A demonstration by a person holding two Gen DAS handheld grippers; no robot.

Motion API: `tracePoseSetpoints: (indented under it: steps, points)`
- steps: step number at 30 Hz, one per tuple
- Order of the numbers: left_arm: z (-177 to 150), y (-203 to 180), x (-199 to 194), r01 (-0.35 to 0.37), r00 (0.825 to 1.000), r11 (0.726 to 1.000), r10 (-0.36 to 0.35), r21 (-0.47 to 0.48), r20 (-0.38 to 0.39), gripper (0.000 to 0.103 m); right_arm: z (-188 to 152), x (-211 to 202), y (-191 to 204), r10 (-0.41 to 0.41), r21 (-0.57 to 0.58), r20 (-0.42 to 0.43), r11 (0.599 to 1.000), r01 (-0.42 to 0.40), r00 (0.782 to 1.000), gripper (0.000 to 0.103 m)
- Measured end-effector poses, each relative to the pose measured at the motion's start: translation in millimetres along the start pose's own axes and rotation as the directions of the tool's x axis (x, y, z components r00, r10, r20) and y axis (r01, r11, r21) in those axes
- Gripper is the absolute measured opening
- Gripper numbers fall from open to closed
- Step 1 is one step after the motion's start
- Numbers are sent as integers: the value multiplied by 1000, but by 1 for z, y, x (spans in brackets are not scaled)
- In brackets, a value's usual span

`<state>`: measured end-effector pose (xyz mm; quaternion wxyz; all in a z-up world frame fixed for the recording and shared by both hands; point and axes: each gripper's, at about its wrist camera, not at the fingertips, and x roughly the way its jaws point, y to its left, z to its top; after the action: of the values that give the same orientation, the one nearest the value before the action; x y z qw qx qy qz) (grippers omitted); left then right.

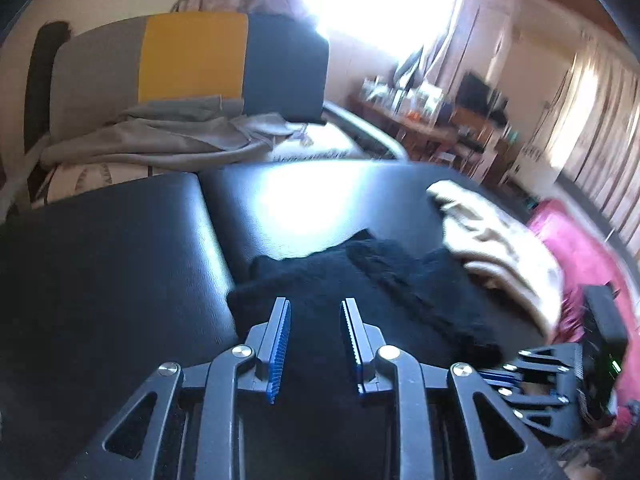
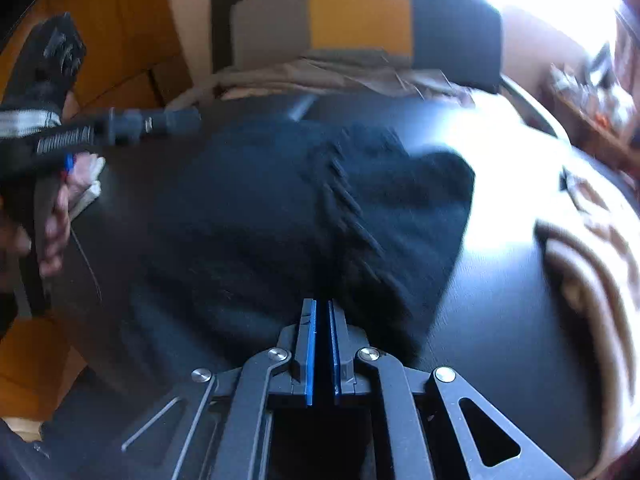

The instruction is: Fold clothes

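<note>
One black sweater (image 2: 280, 208) lies lengthwise toward the chair (image 2: 360, 20).

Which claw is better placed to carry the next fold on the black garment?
Probably right. The right claw looks shut on the near edge of the black garment, so it could lift and fold. The left claw is open above the fabric, gripping nothing.

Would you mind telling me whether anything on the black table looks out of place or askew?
The beige garment lies crumpled at the right edge of the black table, and the black garment is bunched unevenly rather than flat.
</note>
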<state>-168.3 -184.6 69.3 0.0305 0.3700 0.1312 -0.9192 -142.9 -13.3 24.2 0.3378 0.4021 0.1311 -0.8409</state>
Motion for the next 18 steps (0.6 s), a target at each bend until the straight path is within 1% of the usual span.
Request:
tracePoseSetpoints:
  steps: [2, 4, 5, 7, 8, 10, 13, 16, 18]
  points:
    - [5, -6, 24, -19, 998, 1000, 20, 17, -57, 25, -9, 3, 1, -12, -7, 0, 1000, 12, 1000, 4]
    - [-1, -16, 55, -51, 990, 998, 57, 48, -133, 26, -15, 3, -5, -37, -12, 30, 999, 38, 999, 4]
    - [-4, -21, 69, -68, 985, 996, 77, 62, -156, 26, -18, 4, -8, -50, -14, 45, 999, 51, 998, 4]
    - [-9, -28, 75, -118, 986, 990, 126, 78, -108, 27, -22, 4, -14, -68, -15, 68, 997, 69, 995, 4]
    - [-9, -28, 77, -127, 985, 990, 133, 66, -107, 27, -21, 5, -14, -67, -12, 71, 998, 68, 995, 4]
    - [-10, -26, 79, -134, 985, 990, 137, 41, -104, 29, -22, 5, -16, -63, -10, 80, 998, 64, 995, 4]
    - [-12, -20, 78, -128, 987, 992, 128, 5, -95, 30, -23, 6, -19, -52, 1, 90, 999, 52, 995, 4]
    - [-10, -23, 76, -143, 985, 990, 144, 14, -96, 29, -20, 6, -19, -39, 19, 75, 999, 37, 996, 4]
    - [-8, -22, 72, -137, 986, 990, 138, 9, -95, 29, -18, 6, -19, -28, 28, 60, 999, 27, 998, 4]
